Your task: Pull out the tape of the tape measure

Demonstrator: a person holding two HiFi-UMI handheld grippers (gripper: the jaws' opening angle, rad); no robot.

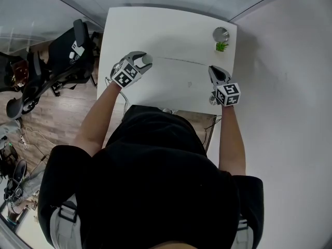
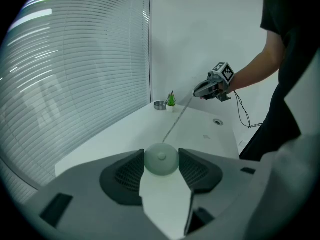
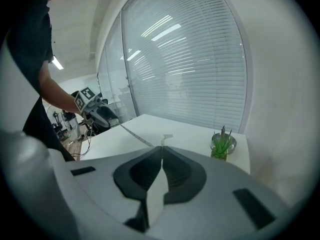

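Now tape [image 1: 181, 61] already well out, stretched across table [image 1: 171, 30] between both tools. Left gripper [image 1: 141, 60] clamps round tape measure [image 2: 161, 159] by its sides; right gripper [image 1: 212, 69] pinched tight on tape's end. Pull looks largely done, maybe more length left. No brand or writing readable.

head view steeply down over white table [image 1: 171, 30], gripper views low across it, facing each other
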